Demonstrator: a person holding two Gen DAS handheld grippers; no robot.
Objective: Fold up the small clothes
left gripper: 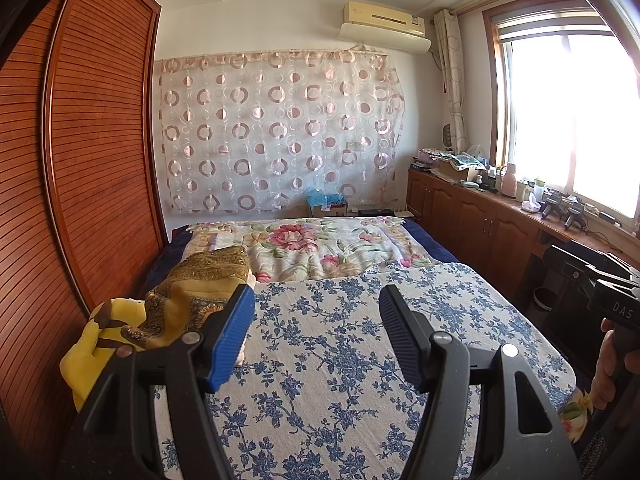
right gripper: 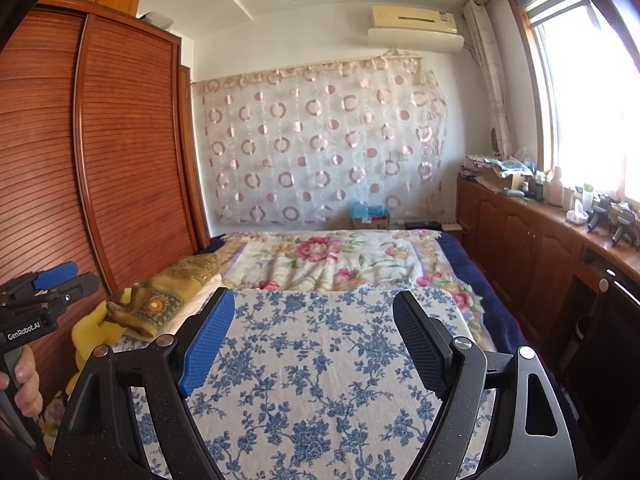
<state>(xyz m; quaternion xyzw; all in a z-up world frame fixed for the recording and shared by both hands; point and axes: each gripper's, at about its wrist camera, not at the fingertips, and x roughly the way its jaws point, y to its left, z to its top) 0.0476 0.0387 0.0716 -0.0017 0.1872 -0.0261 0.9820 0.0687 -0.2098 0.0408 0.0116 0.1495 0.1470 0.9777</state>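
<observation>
Both grippers hover above the blue-flowered white quilt (left gripper: 340,360) spread over the near end of the bed, and that quilt serves as the landmark here. The left gripper (left gripper: 316,320) has its jaws parted wide with nothing between them but quilt far below. The right gripper (right gripper: 314,328) is spread wider still and is likewise empty.

The small clothes lie in a heap at the quilt's left edge, hard against the slatted wooden wardrobe (left gripper: 92,152): a gold patterned garment (left gripper: 200,288) draped over a yellow garment (left gripper: 92,344). From the left wrist view the heap sits just beside the blue-padded finger (left gripper: 232,340), to its left and behind it. From the right wrist view the gold garment (right gripper: 168,300) is left of the blue finger, apart from it. Neither gripper touches the clothes.

Beyond the quilt's far edge lies a pink-flowered blanket (left gripper: 304,248).
</observation>
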